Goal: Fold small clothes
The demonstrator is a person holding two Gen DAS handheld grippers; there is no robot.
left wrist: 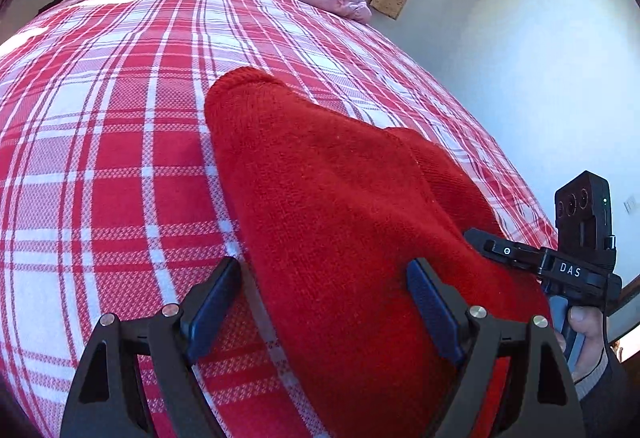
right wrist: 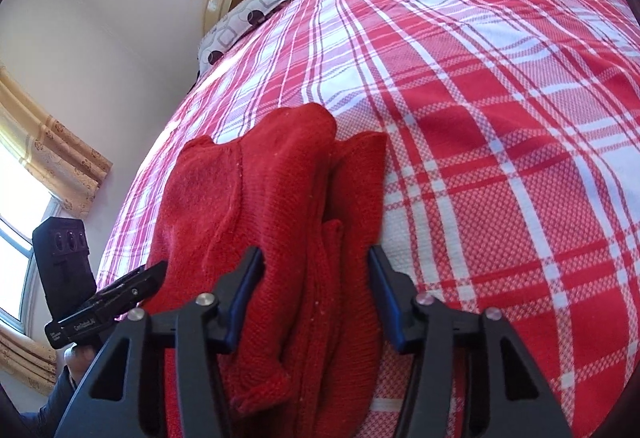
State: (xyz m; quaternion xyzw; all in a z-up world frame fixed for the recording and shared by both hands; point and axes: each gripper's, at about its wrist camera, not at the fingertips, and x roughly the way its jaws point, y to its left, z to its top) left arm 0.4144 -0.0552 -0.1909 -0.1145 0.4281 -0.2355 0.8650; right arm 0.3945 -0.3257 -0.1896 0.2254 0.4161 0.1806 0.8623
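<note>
The right wrist view shows the red knitted sweater (right wrist: pixel 276 222) bunched in lengthwise folds on the red-and-white plaid bedspread (right wrist: pixel 500 142); from the left wrist it looks smooth (its far end rounded). The left gripper (left wrist: pixel 324 302) stands wide open, its right pad over the knit, gripping nothing. The right gripper (right wrist: pixel 316 298) straddles the folds, half closed; whether its pads press the cloth I cannot tell.

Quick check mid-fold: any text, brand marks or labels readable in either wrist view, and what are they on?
"DAS": white letters on the right gripper's black body, seen in the left wrist view.
White lettering on the left gripper's black body, seen in the right wrist view: too small and blurred to read.
Red knitted garment, plaid bedspread: no text.
</note>
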